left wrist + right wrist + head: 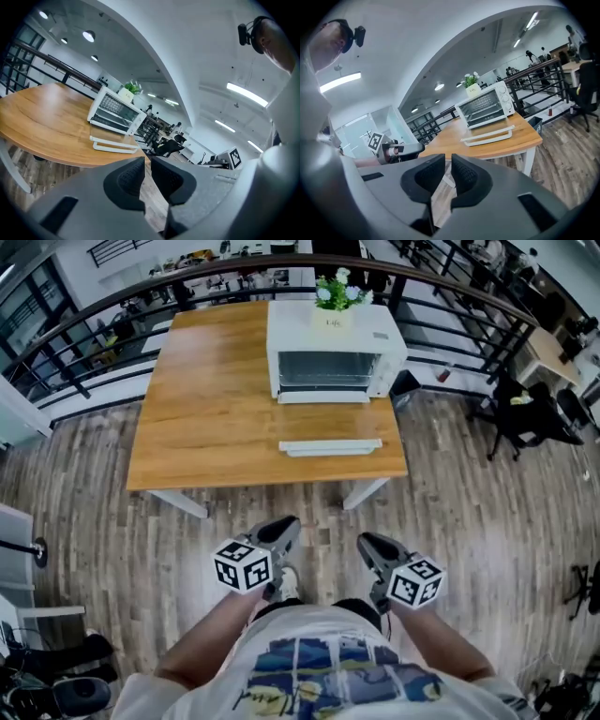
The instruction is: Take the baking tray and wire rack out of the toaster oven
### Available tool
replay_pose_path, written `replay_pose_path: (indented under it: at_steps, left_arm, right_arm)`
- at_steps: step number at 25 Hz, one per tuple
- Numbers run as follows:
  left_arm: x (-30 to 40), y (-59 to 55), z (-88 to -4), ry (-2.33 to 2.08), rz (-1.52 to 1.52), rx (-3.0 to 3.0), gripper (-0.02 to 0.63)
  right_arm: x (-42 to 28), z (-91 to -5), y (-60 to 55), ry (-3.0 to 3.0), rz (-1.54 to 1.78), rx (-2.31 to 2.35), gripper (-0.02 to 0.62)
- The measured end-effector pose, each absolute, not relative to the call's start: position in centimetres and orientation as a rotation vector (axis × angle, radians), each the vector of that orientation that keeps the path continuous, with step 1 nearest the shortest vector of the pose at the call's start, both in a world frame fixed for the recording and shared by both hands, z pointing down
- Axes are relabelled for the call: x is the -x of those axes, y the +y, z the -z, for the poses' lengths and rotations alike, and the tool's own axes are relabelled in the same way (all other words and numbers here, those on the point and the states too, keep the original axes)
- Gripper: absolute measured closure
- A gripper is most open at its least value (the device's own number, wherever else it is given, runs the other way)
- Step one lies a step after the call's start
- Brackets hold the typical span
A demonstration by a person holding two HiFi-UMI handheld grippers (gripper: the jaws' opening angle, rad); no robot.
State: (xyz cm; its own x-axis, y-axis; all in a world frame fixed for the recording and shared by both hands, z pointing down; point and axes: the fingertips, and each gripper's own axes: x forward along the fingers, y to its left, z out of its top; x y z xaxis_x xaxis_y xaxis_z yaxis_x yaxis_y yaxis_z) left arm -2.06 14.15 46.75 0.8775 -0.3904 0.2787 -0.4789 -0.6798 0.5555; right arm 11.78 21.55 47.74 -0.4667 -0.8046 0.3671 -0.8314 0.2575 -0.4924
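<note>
One potted plant [338, 292] sits atop the toaster oven [335, 352] on the wooden table [216, 409].

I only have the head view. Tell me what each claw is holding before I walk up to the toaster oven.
Observer: In the left gripper view, the left claw is empty. Its jaws are slightly apart with nothing between them.
Operator: Now report the right one.
Observer: In the right gripper view, the right claw is empty too, with a narrow gap between its jaws.
Operator: Check inside the oven.
Observer: The right gripper view looks at the toaster oven from the front. What looks like the wire rack shows behind its window.
</note>
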Motion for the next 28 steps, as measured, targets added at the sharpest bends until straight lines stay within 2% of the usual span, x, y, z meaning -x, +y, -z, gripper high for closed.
replay_pose_path:
  at_steps: [9,18,28]
  left_arm:
    - [1.9,5.0,-46.5,-0.579,-0.077,-2.325,0.565]
    - [-3.6,-4.3,-47.7,-0.621,-0.035,-2.237,0.560]
    - [-9.8,-15.4,-49.2,-0.696,0.093,-2.054,0.546]
  right_arm:
    - [-11.9,-48.5,12.7,-2.421,-1.263,-1.711,0.540]
    - [-16.2,-46.7,0.0,-2.662,-1.402,-1.621,0.537]
    - [-23.0,-48.6,-12.5,-2.697,-1.669,-1.506,0.529]
